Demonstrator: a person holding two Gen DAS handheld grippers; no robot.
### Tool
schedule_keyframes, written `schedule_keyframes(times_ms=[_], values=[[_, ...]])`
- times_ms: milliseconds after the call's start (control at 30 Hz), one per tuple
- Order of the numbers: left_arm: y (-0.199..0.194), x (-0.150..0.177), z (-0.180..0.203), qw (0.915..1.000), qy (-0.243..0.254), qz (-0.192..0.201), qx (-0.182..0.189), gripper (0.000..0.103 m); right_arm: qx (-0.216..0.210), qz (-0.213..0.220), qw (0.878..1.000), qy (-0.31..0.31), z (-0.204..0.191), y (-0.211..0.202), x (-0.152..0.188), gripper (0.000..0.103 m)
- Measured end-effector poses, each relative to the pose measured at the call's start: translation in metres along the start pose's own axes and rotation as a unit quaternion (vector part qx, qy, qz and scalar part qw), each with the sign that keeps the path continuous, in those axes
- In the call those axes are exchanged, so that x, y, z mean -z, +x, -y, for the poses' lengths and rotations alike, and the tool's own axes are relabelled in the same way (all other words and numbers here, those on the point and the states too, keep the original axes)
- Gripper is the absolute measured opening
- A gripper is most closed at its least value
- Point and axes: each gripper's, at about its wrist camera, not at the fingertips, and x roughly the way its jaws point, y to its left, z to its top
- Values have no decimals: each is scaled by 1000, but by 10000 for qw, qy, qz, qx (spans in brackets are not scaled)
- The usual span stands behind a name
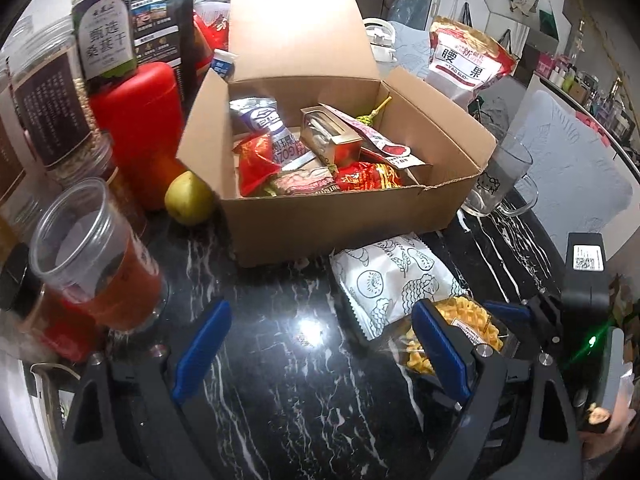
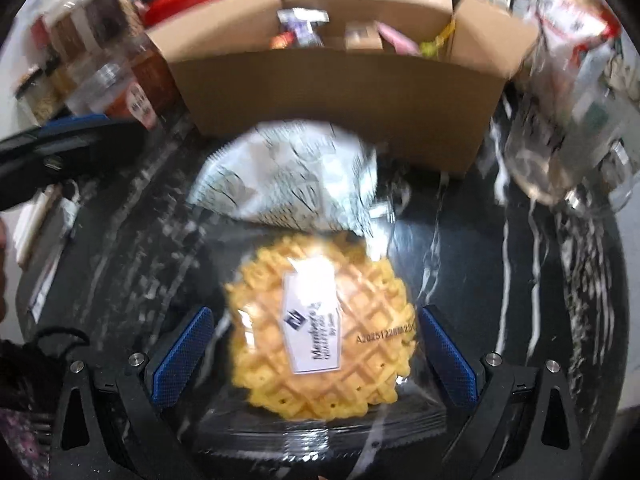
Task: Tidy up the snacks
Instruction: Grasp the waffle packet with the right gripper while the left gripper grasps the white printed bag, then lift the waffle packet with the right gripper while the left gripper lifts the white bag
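Observation:
An open cardboard box (image 1: 352,216) stands on the black marble table and holds several snack packets. In front of it lies a white printed snack bag (image 1: 396,280), also in the right wrist view (image 2: 292,176). Beside it lies a yellow waffle in clear wrap (image 2: 320,344), partly seen in the left wrist view (image 1: 468,320). My right gripper (image 2: 316,356) is open, its blue pads (image 2: 184,356) on either side of the waffle, close to it. My left gripper (image 1: 320,352) is open and empty above bare table, left of the waffle.
Jars (image 1: 52,104), a red canister (image 1: 136,120), a clear cup (image 1: 92,256) and a pear (image 1: 190,198) crowd the left. A glass mug (image 1: 500,180) and a cashew bag (image 1: 468,60) stand right of the box. The box front wall (image 2: 336,96) is just beyond the white bag.

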Motion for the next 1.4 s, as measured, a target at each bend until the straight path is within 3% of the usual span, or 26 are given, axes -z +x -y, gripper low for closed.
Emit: schedule_keyframes(times_ms=[100,200,367,600,767,900,1033,1200,1400], values=[[2,-2,3,10000,11,-22,-10,93,91,24,10000,-1,1,2,3,103],[1,-3,5,10000,-6,-21,19,93,46,200,9997,133,3,-6,10,87],[2,-6,12,9999,-2,-17,150,93,16,272,9990,363,11,-20,30,81],[22,-11,33,9991,72,-226,352,93,249,487,9918,1152,44,-44,57,80],[41,-19,43,9985,-240,-329,352,93,563,682,9856,1439,65,-64,62,80],[54,-25,54,9979,-314,-379,417,93,490,818,9834,1542,76,-72,65,80],[68,-28,63,9991,-136,-408,-2,93,528,853,9825,1571,79,-73,63,81],[84,-24,55,9976,-335,-547,-266,93,404,885,9819,1625,80,-73,63,81],[100,-17,40,9939,-755,-801,-14,93,315,882,9810,1701,84,-71,62,81]])
